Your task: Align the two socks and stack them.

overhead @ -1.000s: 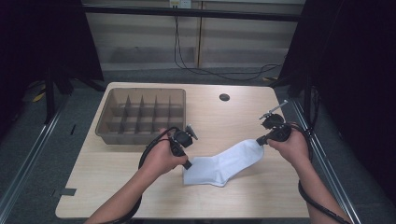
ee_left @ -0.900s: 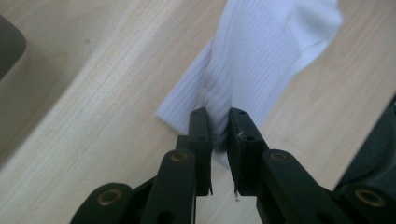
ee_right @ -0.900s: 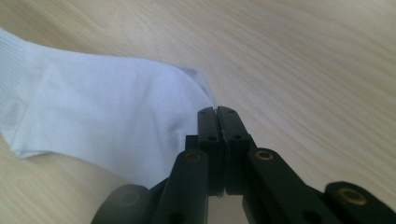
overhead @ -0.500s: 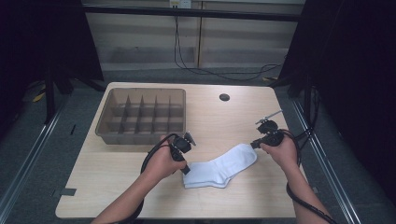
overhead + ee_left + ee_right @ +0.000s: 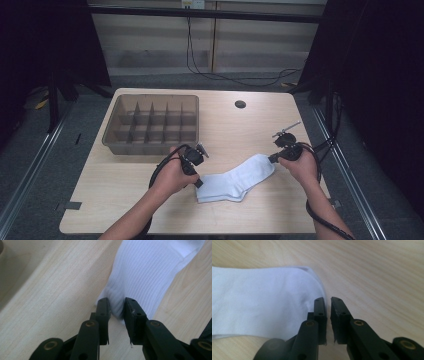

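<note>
Lying between 2 tools, white sock [image 5: 235,181] — left tool [image 5: 117,308] pinching one end, easing; right tool [image 5: 328,305] pinching other edge.

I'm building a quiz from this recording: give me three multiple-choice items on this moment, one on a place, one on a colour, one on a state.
1. Where does the divided tray stand on the table?
A. far left part
B. near right corner
C. on the sock

2. What colour is the sock?
A. black
B. white
C. red

3. How does the sock lie?
A. hanging in the air
B. inside the tray
C. flat on the tabletop between the left tool and right tool

Key:
1 A, the tray sits at the table's far left in the high view.
2 B, its ribbed cloth shows white in both gripper views.
3 C, it rests on the wood with a tool at each end.
</note>
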Tool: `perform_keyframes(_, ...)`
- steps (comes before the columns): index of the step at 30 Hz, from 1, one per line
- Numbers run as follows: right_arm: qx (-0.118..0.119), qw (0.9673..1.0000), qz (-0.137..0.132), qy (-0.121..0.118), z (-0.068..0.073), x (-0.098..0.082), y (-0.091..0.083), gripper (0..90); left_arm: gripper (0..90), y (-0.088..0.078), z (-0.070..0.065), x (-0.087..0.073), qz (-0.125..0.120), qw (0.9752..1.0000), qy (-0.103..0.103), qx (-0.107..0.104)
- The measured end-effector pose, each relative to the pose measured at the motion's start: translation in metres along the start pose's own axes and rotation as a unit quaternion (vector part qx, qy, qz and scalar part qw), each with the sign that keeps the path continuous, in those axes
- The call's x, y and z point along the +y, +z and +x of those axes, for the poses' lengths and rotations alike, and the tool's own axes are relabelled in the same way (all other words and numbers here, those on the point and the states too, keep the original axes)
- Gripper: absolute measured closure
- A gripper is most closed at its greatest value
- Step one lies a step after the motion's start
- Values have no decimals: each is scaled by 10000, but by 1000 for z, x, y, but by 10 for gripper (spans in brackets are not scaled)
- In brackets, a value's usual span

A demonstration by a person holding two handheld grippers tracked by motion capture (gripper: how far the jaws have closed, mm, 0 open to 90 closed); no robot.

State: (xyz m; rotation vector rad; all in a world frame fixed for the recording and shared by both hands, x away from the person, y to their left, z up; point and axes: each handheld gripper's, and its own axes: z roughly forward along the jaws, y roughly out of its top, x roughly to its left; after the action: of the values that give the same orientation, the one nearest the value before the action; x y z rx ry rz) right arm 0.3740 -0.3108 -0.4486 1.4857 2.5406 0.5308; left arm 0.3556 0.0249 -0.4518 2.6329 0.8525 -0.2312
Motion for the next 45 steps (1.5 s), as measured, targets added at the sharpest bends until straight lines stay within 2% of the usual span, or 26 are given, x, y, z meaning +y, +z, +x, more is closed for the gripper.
perform_keyframes(1, -5, 10000, 43, -8, 0, -1, 2, 863, 724, -1, 0, -1, -6, 10000, 52, 31)
perform_keyframes(3, -2, 9999, 122, -32, 1, -3, 6, 872, 714, -2, -2, -2, -47, 10000, 20, 33)
perform_keyframes(8, 66, 9999, 158, -8, 4, -7, 8, 886, 663, -6, -7, -8, -155, 9997, 117, 150)
perform_keyframes(12, 54, 9997, 227, 11, 8, -13, 9, 886, 655, -8, -21, -11, -219, 9990, 369, 159)
perform_keyframes(15, 75, 9997, 228, 55, 9, -16, 9, 886, 660, -2, -33, -13, -127, 9981, 607, 54)
perform_keyframes(16, 69, 9997, 234, 68, 9, -16, 9, 885, 659, 1, -36, -13, -90, 9980, 629, 19)
perform_keyframes(17, 71, 9996, 248, 67, 10, -16, 8, 884, 656, 5, -36, -12, -61, 9974, 721, 39)
perform_keyframes(22, 89, 9996, 257, 86, 13, -17, 8, 884, 704, 13, -30, -10, -42, 9973, 701, 198)
perform_keyframes(26, 127, 9996, 231, 79, 13, -17, 9, 884, 761, 15, -27, -7, 39, 9966, 773, 293)
perform_keyframes(29, 142, 9996, 200, 114, 13, -15, 10, 885, 826, 15, -21, -2, 94, 9978, 586, 287)
perform_keyframes(32, 162, 9996, 168, 139, 13, -13, 12, 886, 897, 16, -19, 1, 114, 9981, 507, 324)
perform_keyframes(35, 168, 9997, 158, 105, 13, -11, 13, 886, 900, 14, -20, 2, 100, 9984, 483, 278)
perform_keyframes(38, 170, 9997, 154, 108, 12, -12, 12, 886, 900, 9, -20, 0, 55, 9990, 419, 134)
perform_keyframes(41, 173, 9996, 147, 157, 11, -13, 11, 886, 900, 0, -24, 0, -38, 9989, 465, -40)
perform_keyframes(43, 171, 9996, 142, 150, 11, -13, 11, 886, 900, -8, -29, 0, -127, 9988, 476, -82)
perform_keyframes(45, 174, 9995, 160, 199, 12, -13, 10, 886, 900, -15, -34, 1, -230, 9980, 545, -239)
